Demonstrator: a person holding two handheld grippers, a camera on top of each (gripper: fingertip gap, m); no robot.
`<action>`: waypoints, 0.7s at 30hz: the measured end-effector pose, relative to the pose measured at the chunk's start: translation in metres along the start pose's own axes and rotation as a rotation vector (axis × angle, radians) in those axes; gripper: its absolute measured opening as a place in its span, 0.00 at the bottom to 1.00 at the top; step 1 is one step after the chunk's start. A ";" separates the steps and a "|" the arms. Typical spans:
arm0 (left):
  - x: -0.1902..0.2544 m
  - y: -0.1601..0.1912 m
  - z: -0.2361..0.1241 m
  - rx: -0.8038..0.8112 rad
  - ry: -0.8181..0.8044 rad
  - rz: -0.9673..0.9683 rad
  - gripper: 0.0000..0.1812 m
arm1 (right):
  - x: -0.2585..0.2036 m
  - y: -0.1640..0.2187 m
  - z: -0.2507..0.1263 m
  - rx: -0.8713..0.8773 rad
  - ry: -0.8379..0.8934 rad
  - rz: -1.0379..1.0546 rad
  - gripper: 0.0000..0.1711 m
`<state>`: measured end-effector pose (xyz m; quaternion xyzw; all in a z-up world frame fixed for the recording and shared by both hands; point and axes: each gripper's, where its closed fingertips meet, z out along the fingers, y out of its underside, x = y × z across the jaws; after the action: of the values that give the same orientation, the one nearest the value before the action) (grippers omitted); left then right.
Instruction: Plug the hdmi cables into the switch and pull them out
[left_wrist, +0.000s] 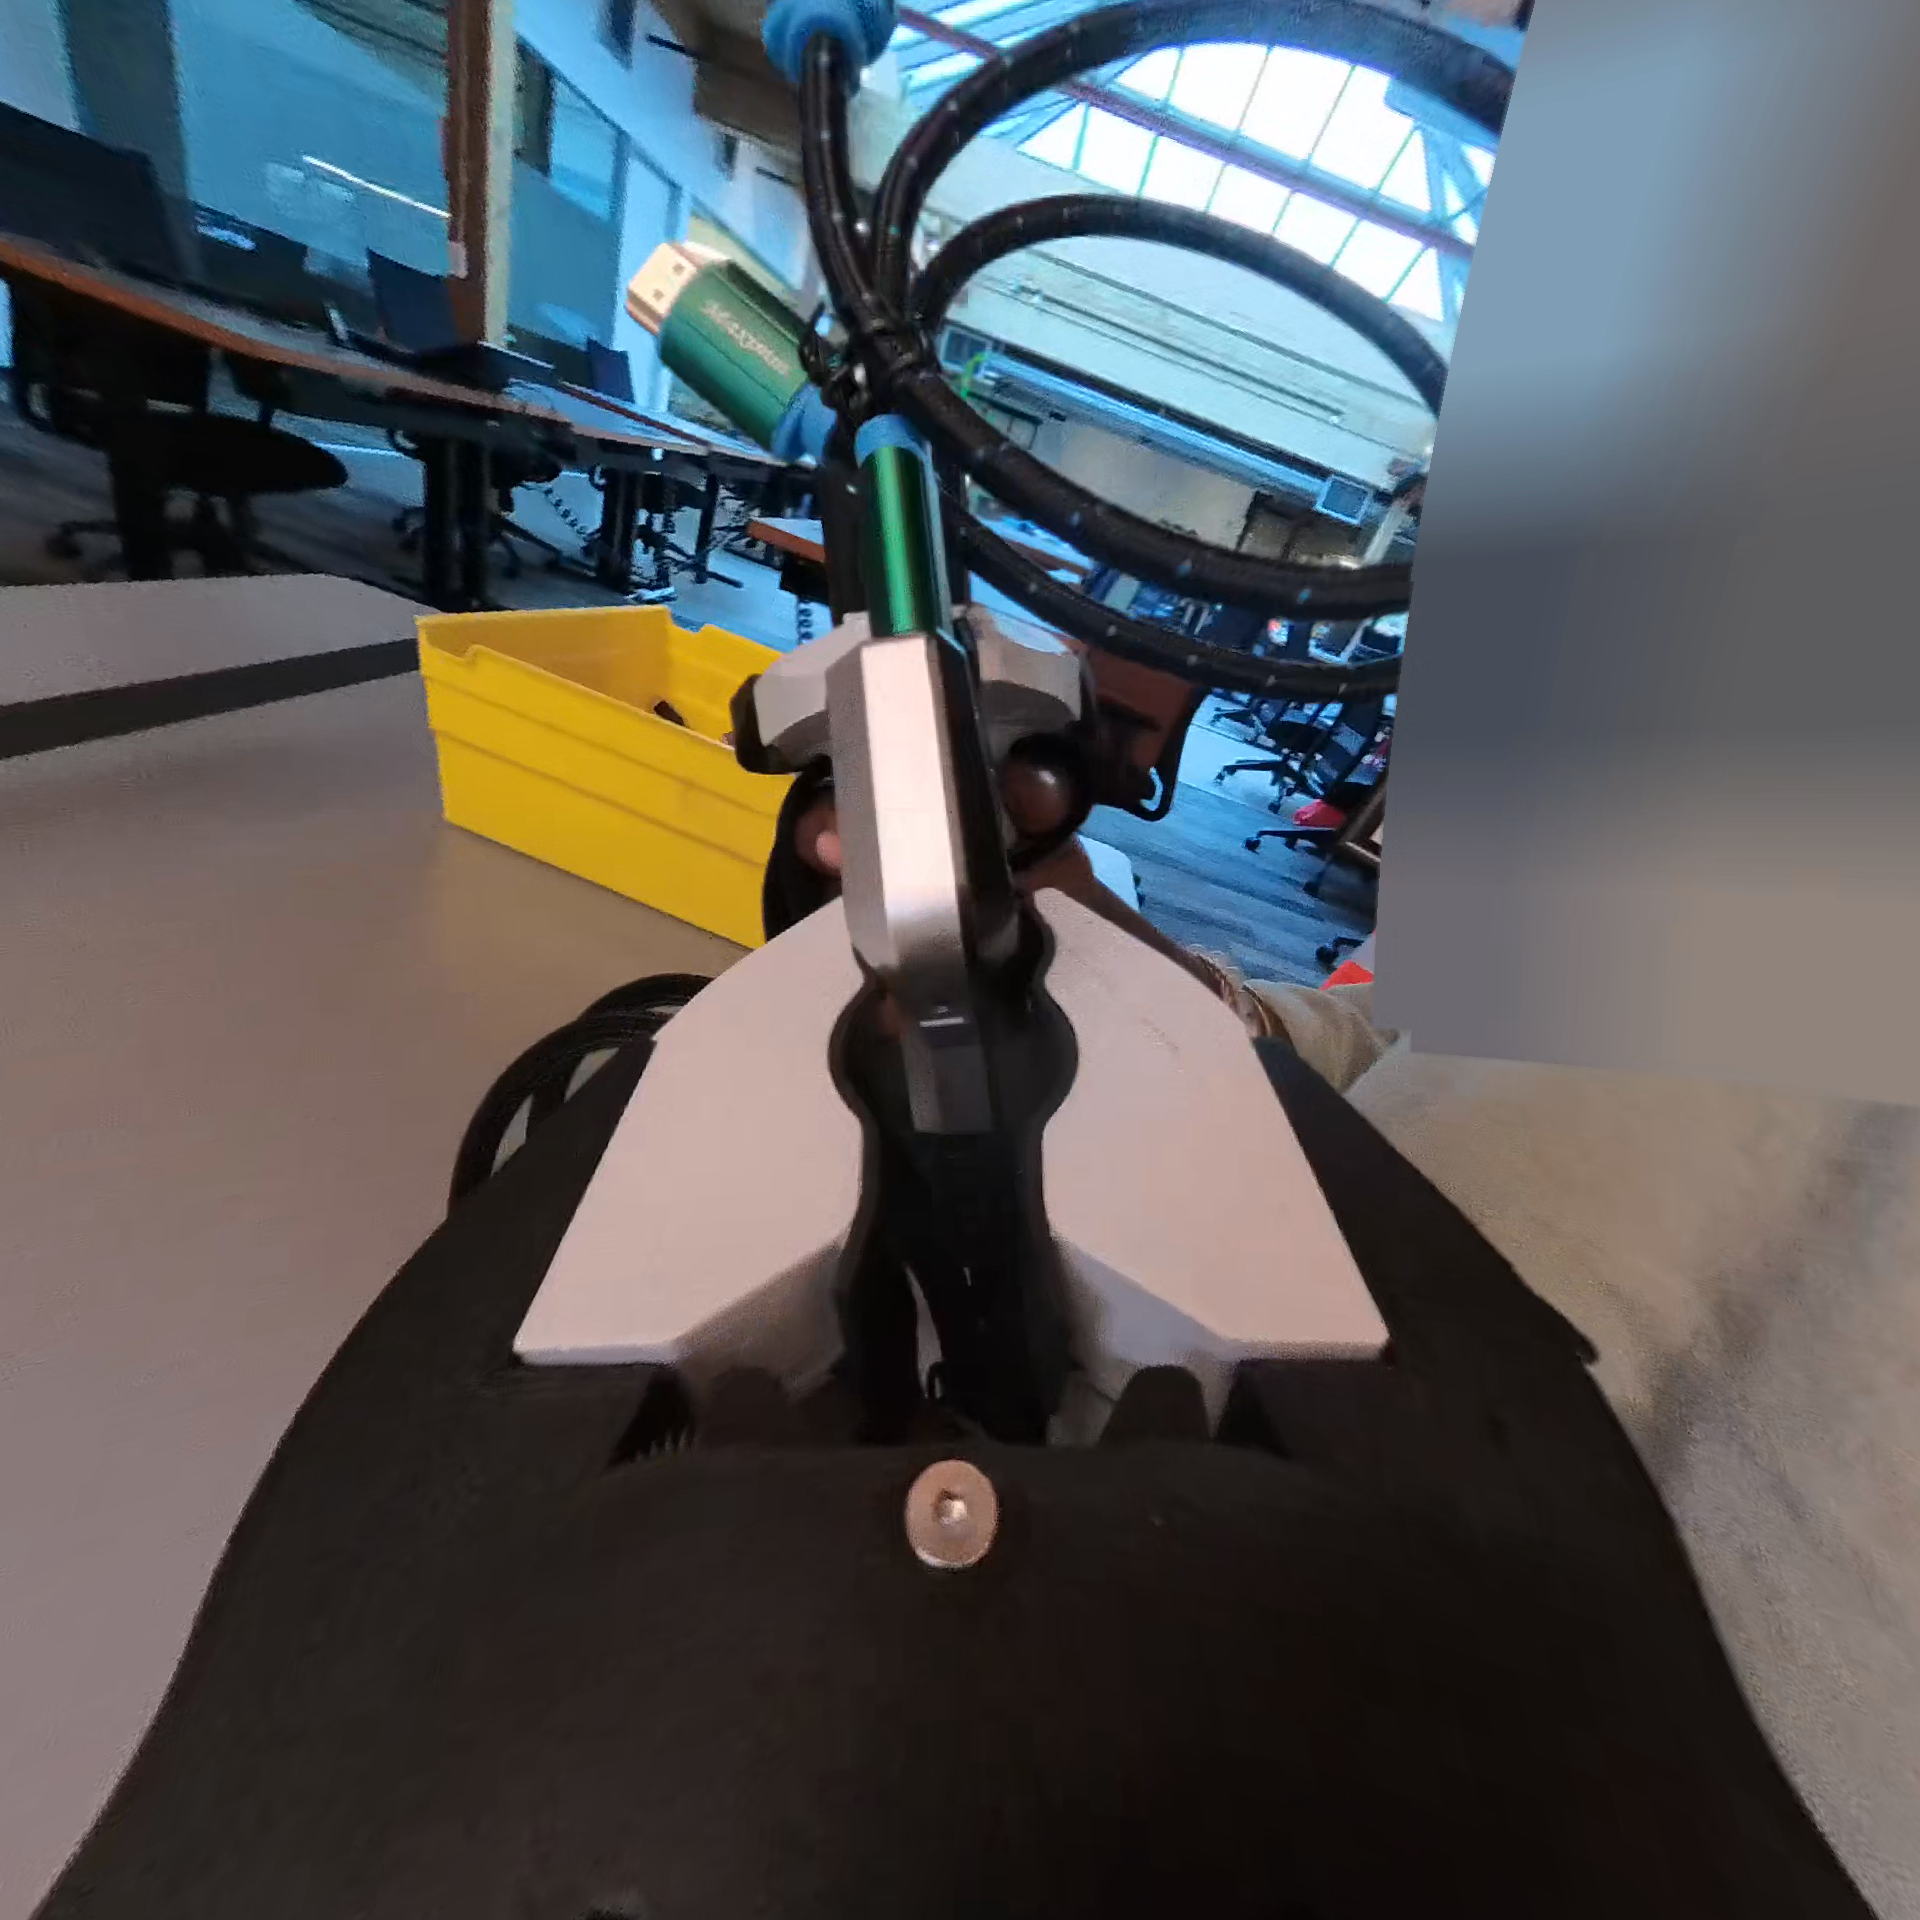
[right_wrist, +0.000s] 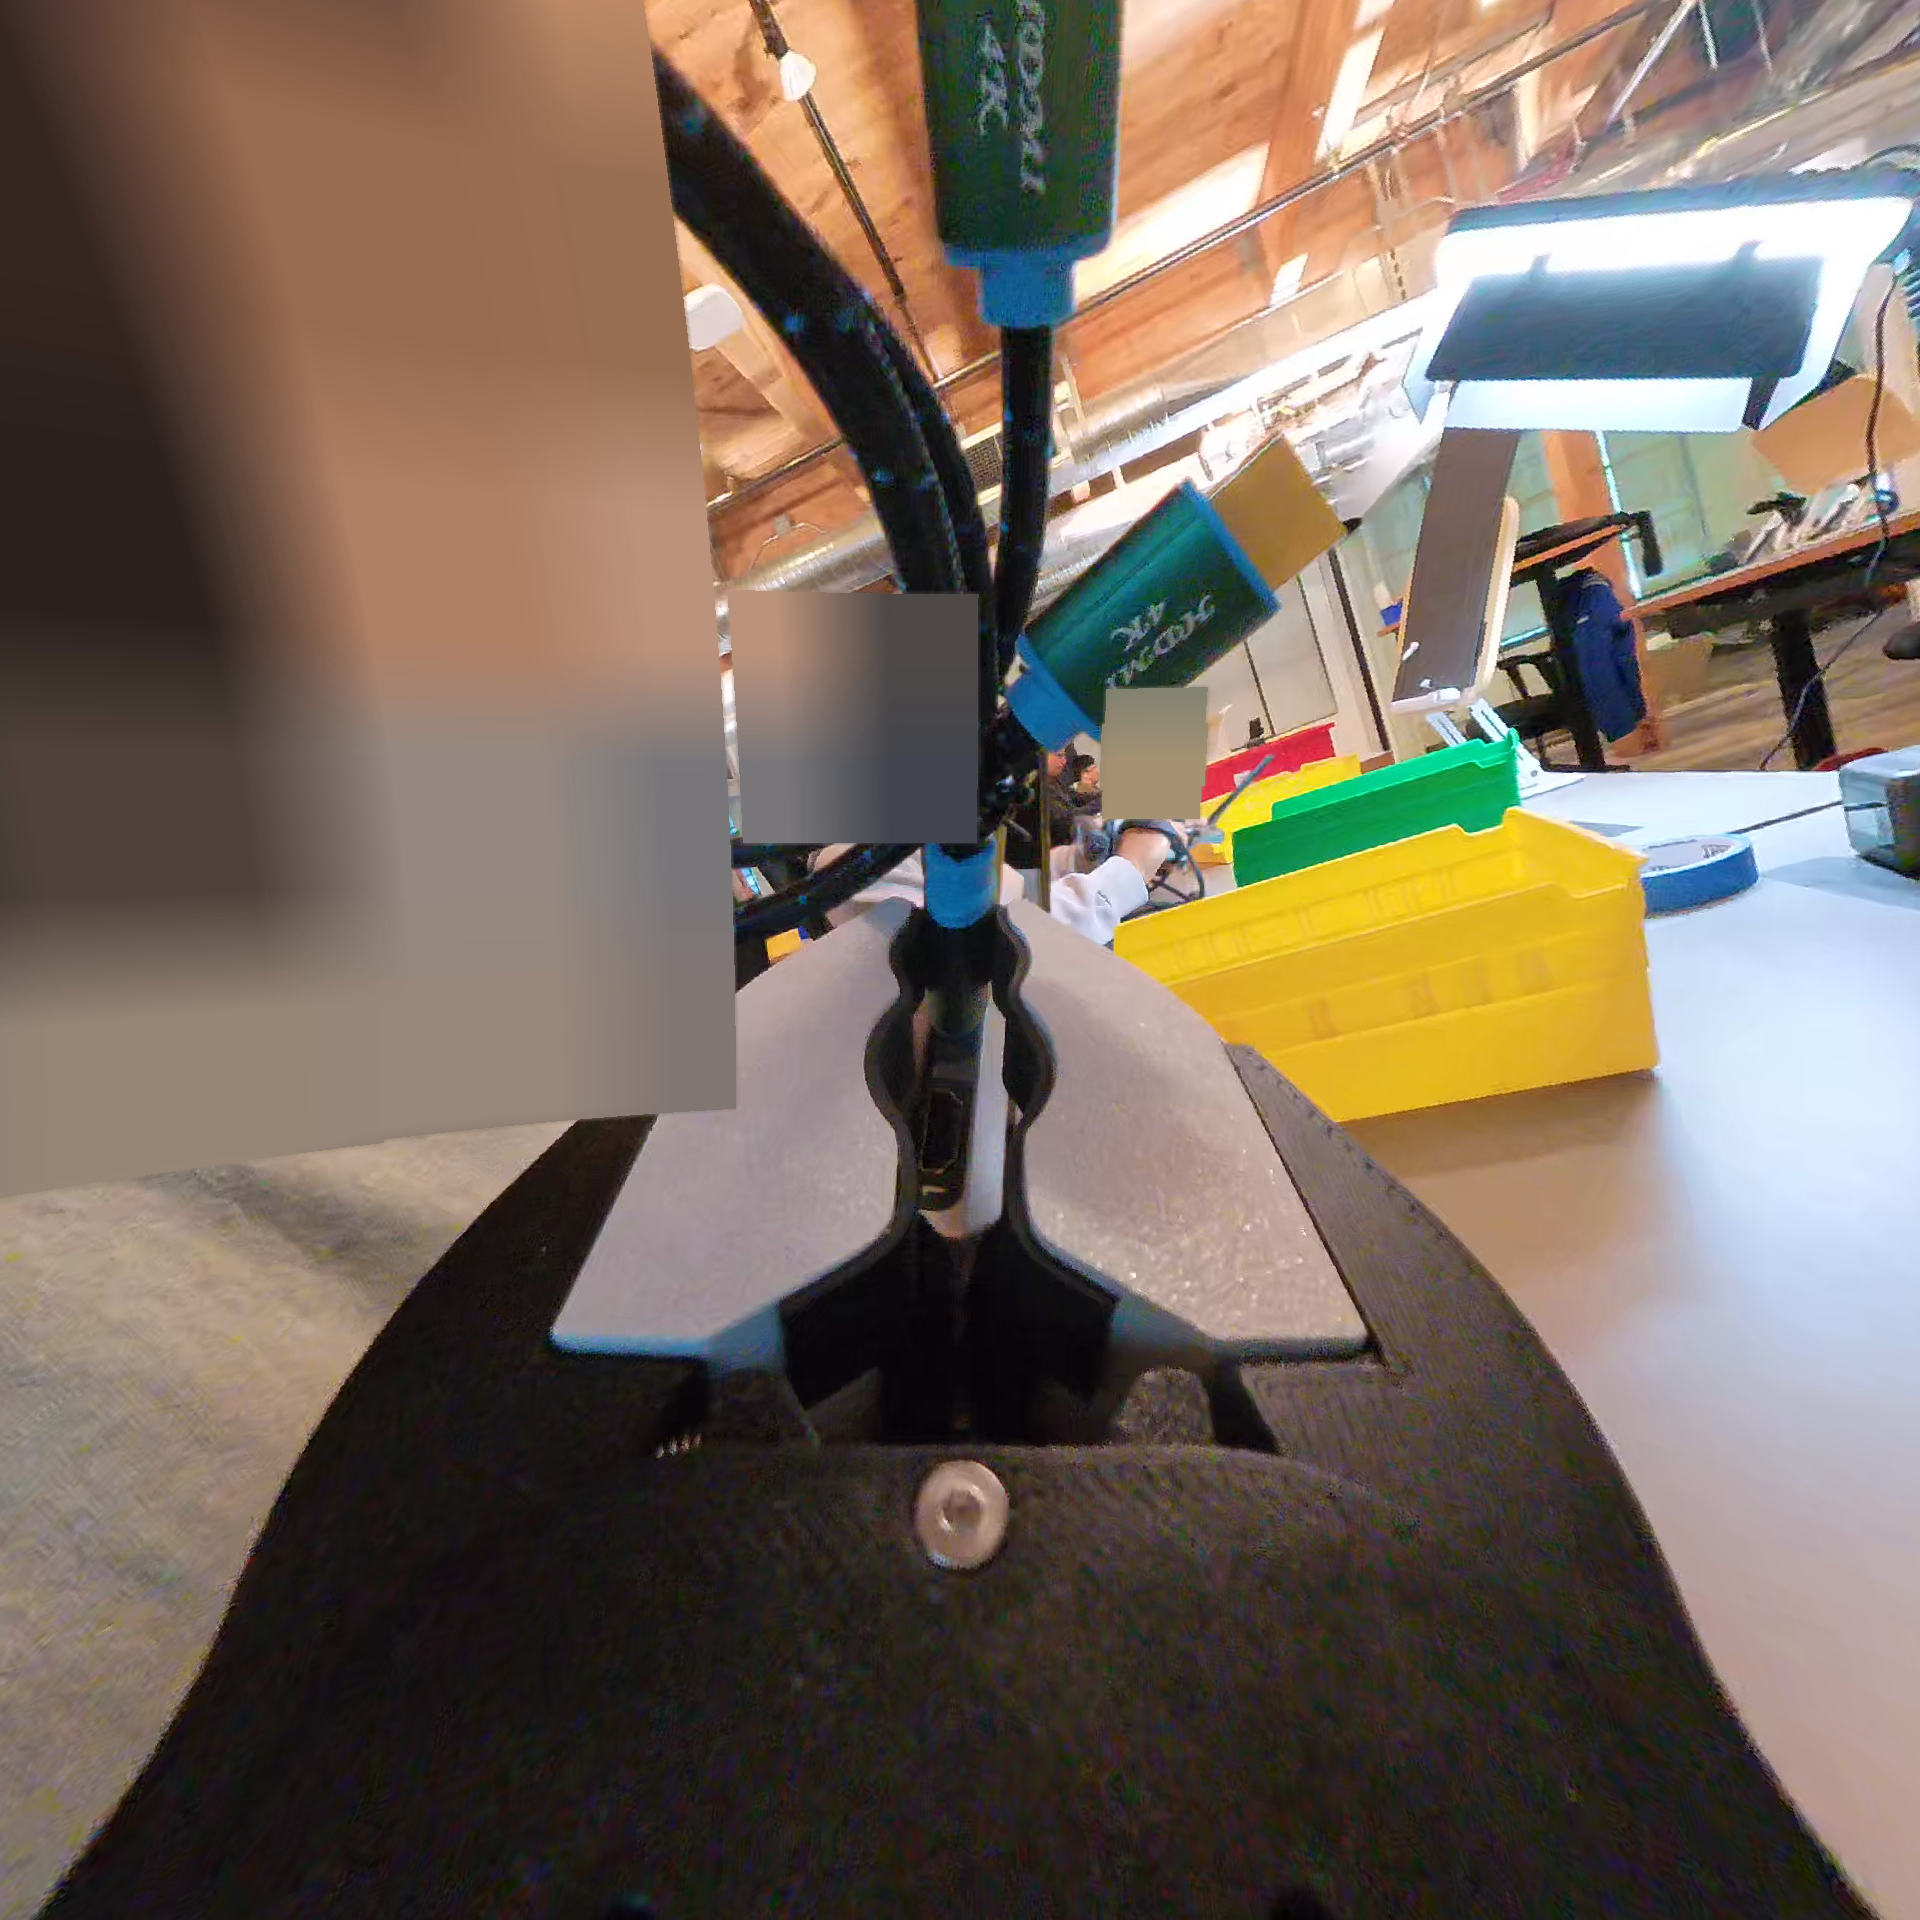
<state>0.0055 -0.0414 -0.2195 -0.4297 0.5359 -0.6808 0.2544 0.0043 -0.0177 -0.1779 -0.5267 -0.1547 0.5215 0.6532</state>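
Observation:
My left gripper (left_wrist: 935, 935) is shut on a silver HDMI switch (left_wrist: 899, 790), held edge-on and upright above the grey table (left_wrist: 208, 987). A green HDMI plug (left_wrist: 902, 540) sits in the switch's top end. My right gripper (right_wrist: 956, 935) is shut on that plug, whose blue collar (right_wrist: 954, 883) shows just past the fingertips. An open port of the switch (right_wrist: 943, 1132) shows between its fingers. The right gripper also shows in the left wrist view (left_wrist: 925, 665). A free green plug (left_wrist: 727, 343) (right_wrist: 1143, 613) with a gold tip hangs from the looped black braided cable (left_wrist: 1195, 239). Another green plug (right_wrist: 1023, 114) hangs at the top.
A yellow bin (left_wrist: 582, 748) (right_wrist: 1403, 956) stands on the table just beyond the grippers. A green bin (right_wrist: 1382, 810), a blue tape roll (right_wrist: 1704, 862) and a grey device (right_wrist: 1881, 821) lie farther right. A lamp panel (right_wrist: 1662, 312) hangs above. A person's grey garment (right_wrist: 208, 1351) is close by.

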 end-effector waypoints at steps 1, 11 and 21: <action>-0.001 0.000 0.001 0.001 -0.008 -0.011 0.12 | 0.001 0.000 -0.001 -0.003 0.011 -0.007 0.07; -0.003 0.007 0.006 -0.019 0.058 -0.105 0.12 | 0.007 0.000 -0.010 -0.016 0.110 -0.057 0.06; 0.019 0.052 -0.016 -0.207 0.237 -0.178 0.12 | -0.032 -0.135 -0.111 0.696 0.104 -0.157 0.07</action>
<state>-0.0234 -0.0643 -0.2639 -0.4161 0.5891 -0.6877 0.0826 0.1449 -0.0901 -0.0962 -0.2849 0.0258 0.4638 0.8385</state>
